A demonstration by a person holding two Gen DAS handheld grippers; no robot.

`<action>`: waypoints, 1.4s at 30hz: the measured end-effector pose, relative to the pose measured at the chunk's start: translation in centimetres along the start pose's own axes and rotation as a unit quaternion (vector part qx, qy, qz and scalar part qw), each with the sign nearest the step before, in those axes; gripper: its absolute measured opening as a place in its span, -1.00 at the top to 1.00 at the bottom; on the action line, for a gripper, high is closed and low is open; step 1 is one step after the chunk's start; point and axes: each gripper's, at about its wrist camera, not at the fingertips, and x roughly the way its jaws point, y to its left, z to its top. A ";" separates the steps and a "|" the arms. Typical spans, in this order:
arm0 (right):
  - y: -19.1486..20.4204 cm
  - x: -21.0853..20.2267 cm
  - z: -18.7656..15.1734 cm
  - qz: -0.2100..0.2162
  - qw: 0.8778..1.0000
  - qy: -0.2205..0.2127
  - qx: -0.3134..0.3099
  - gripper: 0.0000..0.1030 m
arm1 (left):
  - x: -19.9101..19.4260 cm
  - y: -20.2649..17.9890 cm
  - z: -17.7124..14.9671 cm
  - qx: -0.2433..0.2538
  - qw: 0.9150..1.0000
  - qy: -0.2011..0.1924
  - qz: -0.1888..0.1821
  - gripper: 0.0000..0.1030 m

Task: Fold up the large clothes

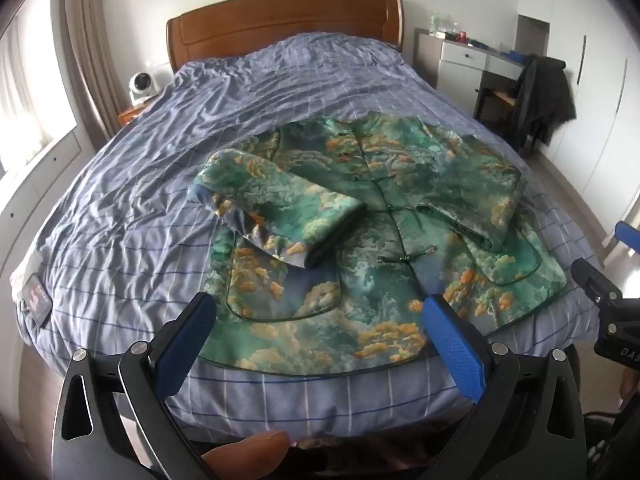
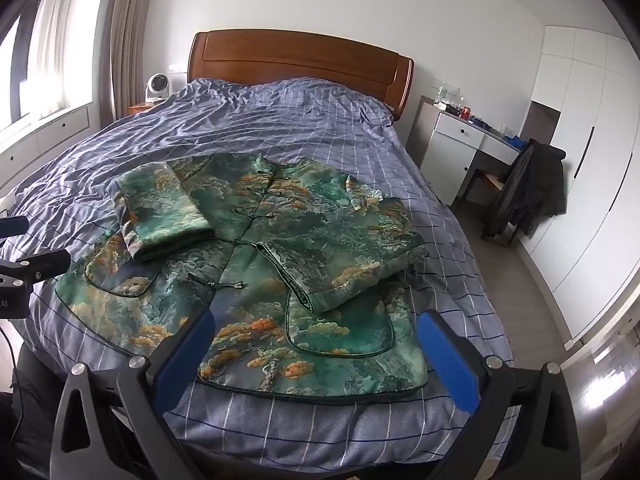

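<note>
- The jacket (image 1: 360,264) lies face up on the bed (image 1: 160,160), near the foot edge, its hem toward me and its collar toward the wooden headboard (image 1: 284,20).
- Both sleeves are already folded in across the chest: the left sleeve (image 1: 276,208) slants over the front, and the right sleeve (image 2: 340,268) crosses the other side. I judge the task roughly half done.
- Left to do, as I read it: bring the hem up toward the collar to make a compact packet.
- My left claw (image 1: 320,336) is spread wide with nothing between its blue pads, hovering over the hem.
- My right claw (image 2: 320,352) is likewise wide apart and holds nothing, above the hem's other corner.
- The fabric looks thick and slightly glossy, a brocade-like green with orange cloud shapes, dark piping, rounded patch pockets and knotted frog fastenings down the front.
- The bed's bluish checked duvet cover (image 2: 280,120) is soft and heavily wrinkled.
</note>
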 end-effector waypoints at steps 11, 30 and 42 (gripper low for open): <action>-0.2 -0.3 0.1 0.004 1.000 -0.002 0.001 -1.00 | 0.0 0.0 0.0 0.000 1.000 0.000 0.001 -0.99; 0.1 -0.3 -0.1 0.007 1.000 0.000 0.000 -1.00 | 0.0 0.0 0.0 0.000 1.000 0.000 0.001 -0.99; 0.2 -0.3 -0.1 0.007 1.000 0.001 0.000 -1.00 | -0.1 0.0 0.0 -0.001 1.000 0.000 0.000 -0.99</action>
